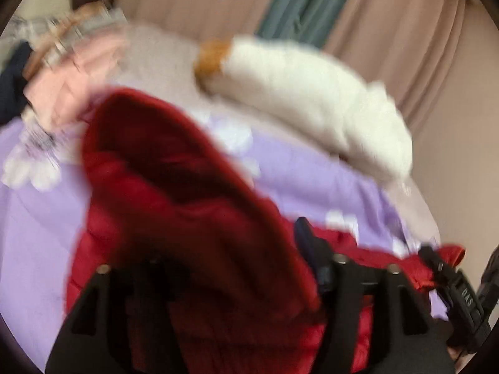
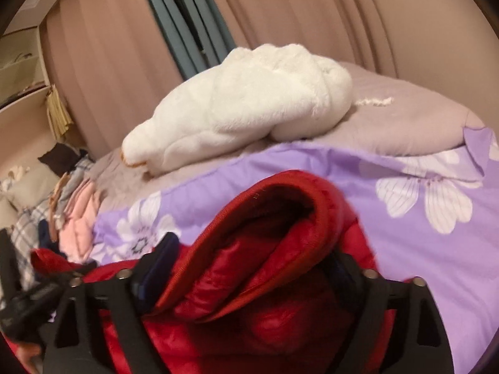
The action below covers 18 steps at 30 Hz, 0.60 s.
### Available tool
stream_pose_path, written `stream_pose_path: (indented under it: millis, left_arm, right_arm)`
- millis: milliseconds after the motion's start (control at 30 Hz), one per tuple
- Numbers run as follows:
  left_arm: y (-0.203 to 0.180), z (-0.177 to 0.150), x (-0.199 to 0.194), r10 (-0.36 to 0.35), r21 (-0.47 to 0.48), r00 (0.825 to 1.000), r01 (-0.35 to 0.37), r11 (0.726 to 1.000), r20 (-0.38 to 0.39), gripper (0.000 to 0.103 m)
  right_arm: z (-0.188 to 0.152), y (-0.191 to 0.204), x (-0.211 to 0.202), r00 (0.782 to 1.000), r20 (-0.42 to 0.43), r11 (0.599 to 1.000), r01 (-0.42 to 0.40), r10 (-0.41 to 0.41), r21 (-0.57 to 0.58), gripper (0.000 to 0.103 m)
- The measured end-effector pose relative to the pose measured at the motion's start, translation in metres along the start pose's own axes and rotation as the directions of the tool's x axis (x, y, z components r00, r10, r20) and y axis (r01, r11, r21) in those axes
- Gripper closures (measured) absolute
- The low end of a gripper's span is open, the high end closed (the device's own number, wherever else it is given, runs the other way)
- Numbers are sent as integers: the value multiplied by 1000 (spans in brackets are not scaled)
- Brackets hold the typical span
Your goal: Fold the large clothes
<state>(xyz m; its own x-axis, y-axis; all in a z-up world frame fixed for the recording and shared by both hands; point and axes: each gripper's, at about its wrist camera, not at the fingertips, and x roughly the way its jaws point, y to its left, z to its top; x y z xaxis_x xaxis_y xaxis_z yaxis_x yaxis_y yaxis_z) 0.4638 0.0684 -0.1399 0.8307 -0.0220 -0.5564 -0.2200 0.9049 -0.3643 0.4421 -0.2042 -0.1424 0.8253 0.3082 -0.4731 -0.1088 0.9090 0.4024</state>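
Though the left wrist view is smeared by blur, we can make out the red puffer jacket (image 1: pixel 187 202) lying on a bed, spread over a purple quilt cover (image 2: pixel 421 249) printed with large white flowers. We see a thick rolled fold of the jacket, its dark lining showing inside the curl, rising between the fingers of both tools. The left tongs (image 1: pixel 224 243) stand apart with that fold draped loosely across the gap; the near finger is buried under red cloth, so only the far finger shows clearly, and they look released rather than clenched. The right tongs (image 2: pixel 254 249) stand wide as well, one finger on each side of the fold, the padded fabric filling the space between them without being pinched flat, so we read them as released too. Each view catches the other tool at its edge, close beside the jacket. Beyond the jacket a white plush toy (image 2: pixel 243 99) lies on its side on a mauve-grey sheet (image 2: pixel 405 109) at the far part of the bed. To the left a heap of other clothes (image 2: pixel 78 227), pink and checked, sits at the bed's edge. Pinkish-beige curtains (image 2: pixel 280 15) hang behind, with a teal strip (image 2: pixel 181 21) between them.
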Motion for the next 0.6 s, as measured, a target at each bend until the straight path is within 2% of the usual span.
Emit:
stream_pose_path:
  millis: [33,100,200,233,267,300,333,367,400,467,500,533,600]
  left_arm:
    - [4,2,-8,6,-18,999,-5,1000,43,26]
    - [7,6,-16,-6,-28,998,7,1000,63,26]
    - [8,11,-27,-7,-15,999,7,1000,47,26]
    - [7,14,-35,5,0,996,-5,1000,89,26]
    - [6,17,-44,32,19,988,-35,999,148,26]
    - [4,20,-54,81,35,970,-91,995,230,24]
    - [4,22,-55,111,42,956,-127,991,271,21]
    - [5,25,-58,131,62,951,-154,986,281,21]
    - [6,25,-56,124,80,959,-149,986,256,23]
    - [3,19,-42,81,143,987,-100,985,136,23]
    - [0,13,-33,94,172,990,-110,979,103,27]
    - [-4,3,-24,144,212,985,-160,964,89,38]
    - [-5,-13,-11,204,261,975,-221,940,88,50]
  right_arm:
    - [-1,-2,-1,1000,9,1000,-2,2,15,14]
    - [-1,-2,-1,999,37,1000,15,-15,6,14]
    - [4,-1,-5,996,67,998,59,-57,-29,13]
    - [7,-2,-8,994,81,996,78,-75,-35,13]
    - [9,-4,-10,992,87,995,97,-93,-38,12]
    - [11,-6,-11,990,90,993,110,-106,-39,9]
    - [14,-9,-11,987,94,990,133,-129,-38,8]
    - [14,-10,-10,985,96,988,148,-144,-36,8]
    - [13,-12,-7,985,88,987,155,-151,-32,8]
    - [9,-16,4,988,45,989,148,-148,-11,8]
    - [6,-18,7,989,29,990,144,-144,1,8]
    - [2,-20,11,990,11,990,140,-140,20,8]
    - [-5,-23,16,991,-6,991,132,-132,26,8]
